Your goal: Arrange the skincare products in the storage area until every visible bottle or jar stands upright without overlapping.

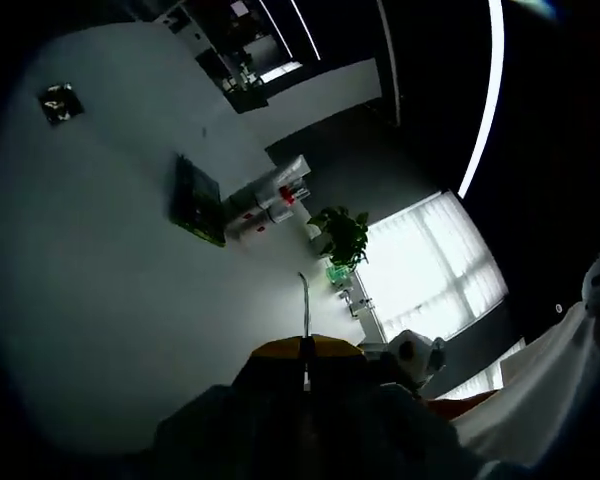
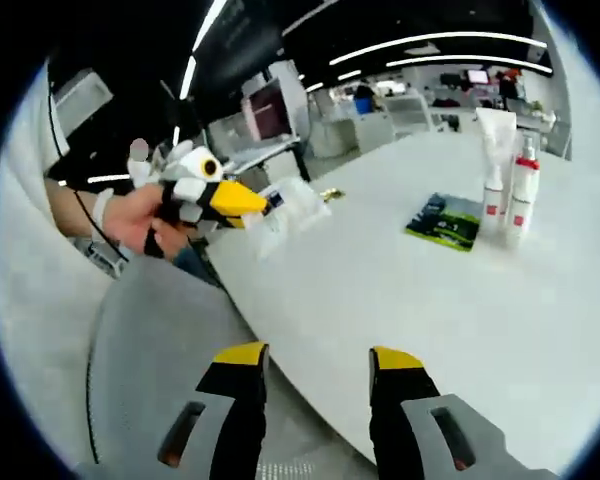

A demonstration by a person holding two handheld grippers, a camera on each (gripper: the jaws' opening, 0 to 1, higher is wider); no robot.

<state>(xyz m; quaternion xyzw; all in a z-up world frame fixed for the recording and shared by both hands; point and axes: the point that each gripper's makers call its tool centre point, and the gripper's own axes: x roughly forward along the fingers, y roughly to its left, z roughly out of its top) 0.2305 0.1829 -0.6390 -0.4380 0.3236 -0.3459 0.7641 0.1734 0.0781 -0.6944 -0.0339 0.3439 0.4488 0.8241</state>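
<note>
Standing upright together at the far right of the worktop: white bottles, well ahead of the right hand-held gripper, gaping wide, nearer than the left hand-held gripper, pinching a clear packet.

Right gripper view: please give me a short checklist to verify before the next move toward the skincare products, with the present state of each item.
1. Right gripper open, nothing held: ok.
2. White tube and white bottle upright, side by side: ok.
3. Flat green packet lying on the white table: not ok if it must stand.
4. Left gripper shut on a clear plastic pouch: ok; contents cannot tell.
5. Path across the table to the products free: ok.
</note>
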